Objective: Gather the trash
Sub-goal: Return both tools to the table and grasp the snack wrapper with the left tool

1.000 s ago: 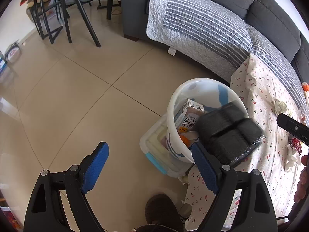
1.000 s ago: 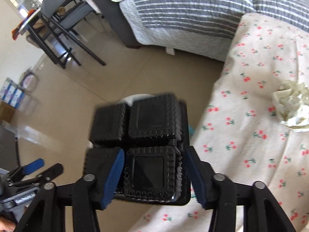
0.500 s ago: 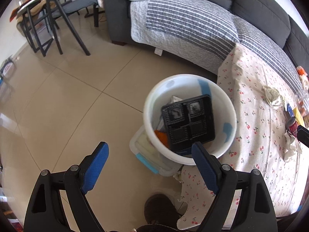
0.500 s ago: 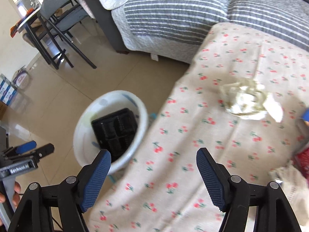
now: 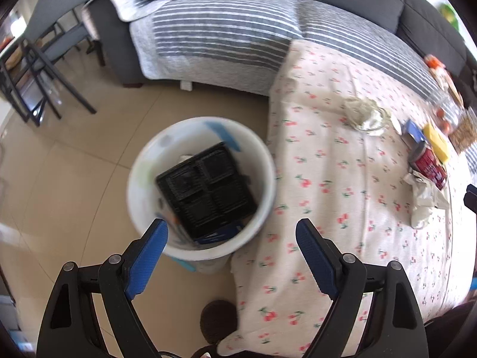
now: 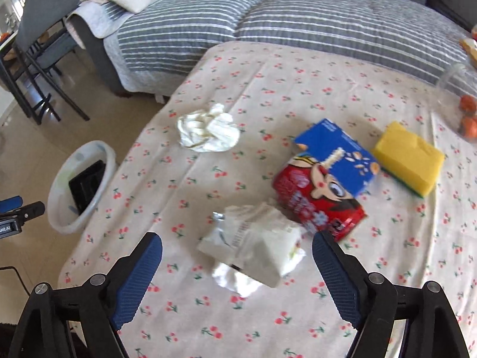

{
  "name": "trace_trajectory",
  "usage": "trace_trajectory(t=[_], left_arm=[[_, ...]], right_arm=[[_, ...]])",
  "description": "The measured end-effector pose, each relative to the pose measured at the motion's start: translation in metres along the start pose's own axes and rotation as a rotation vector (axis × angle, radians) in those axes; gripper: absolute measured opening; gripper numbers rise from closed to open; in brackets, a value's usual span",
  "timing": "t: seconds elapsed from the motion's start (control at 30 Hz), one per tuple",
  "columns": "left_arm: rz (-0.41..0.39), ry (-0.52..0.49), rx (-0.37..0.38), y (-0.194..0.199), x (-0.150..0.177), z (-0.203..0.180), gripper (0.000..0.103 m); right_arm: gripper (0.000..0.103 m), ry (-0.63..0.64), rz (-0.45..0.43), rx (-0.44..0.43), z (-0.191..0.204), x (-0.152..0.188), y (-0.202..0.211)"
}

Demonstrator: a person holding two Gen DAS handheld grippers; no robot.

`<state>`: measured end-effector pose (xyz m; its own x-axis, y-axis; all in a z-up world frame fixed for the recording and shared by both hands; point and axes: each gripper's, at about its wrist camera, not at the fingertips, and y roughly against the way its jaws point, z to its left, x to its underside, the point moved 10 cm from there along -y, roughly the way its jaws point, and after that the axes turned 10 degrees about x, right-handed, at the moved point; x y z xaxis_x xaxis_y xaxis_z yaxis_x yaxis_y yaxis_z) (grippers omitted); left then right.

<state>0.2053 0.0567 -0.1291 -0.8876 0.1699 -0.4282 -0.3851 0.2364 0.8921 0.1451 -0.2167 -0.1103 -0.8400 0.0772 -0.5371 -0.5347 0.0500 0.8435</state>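
Crowding the cherry-print cloth (image 6: 298, 83): tissue (image 6: 208, 131), can (image 6: 316, 205), sponge (image 6: 408, 156).

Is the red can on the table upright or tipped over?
Tipped over: the red can lies on its side on the cherry-print tablecloth, its printed wall facing up.

A yellow sponge (image 6: 410, 158) lies on the cherry-print tablecloth (image 6: 298, 95); behind stands a sofa with striped blanket (image 6: 268, 15).
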Motion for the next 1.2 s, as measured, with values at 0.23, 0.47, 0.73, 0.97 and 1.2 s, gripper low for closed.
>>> trace_trajectory(t=[0.23,0.47,0.73,0.97,1.2], left_arm=[[0.030,-0.135,0.091,-0.013,-0.010,-0.096,0.090],[0.061,-0.202,0.225,-0.027,-0.022,-0.186,0.090],[0.127,-0.239,0.337,-0.055,-0.026,-0.263,0.089],[0.165,-0.282,0.279,-0.082,-0.025,-0.277,0.086],[0.181,-0.297,0.239,-0.089,-0.023,-0.275,0.064]], right_arm=[[0.087,-0.107,0.032,0.044,-0.065,0.025,-0.003],[0.087,-0.164,0.062,0.060,-0.105,0.040,0.001],[0.087,-0.259,0.092,0.082,-0.156,0.059,0.007],[0.087,-0.301,0.119,0.119,-0.191,0.078,0.008],[0.087,-0.324,0.133,0.124,-0.206,0.087,0.010]])
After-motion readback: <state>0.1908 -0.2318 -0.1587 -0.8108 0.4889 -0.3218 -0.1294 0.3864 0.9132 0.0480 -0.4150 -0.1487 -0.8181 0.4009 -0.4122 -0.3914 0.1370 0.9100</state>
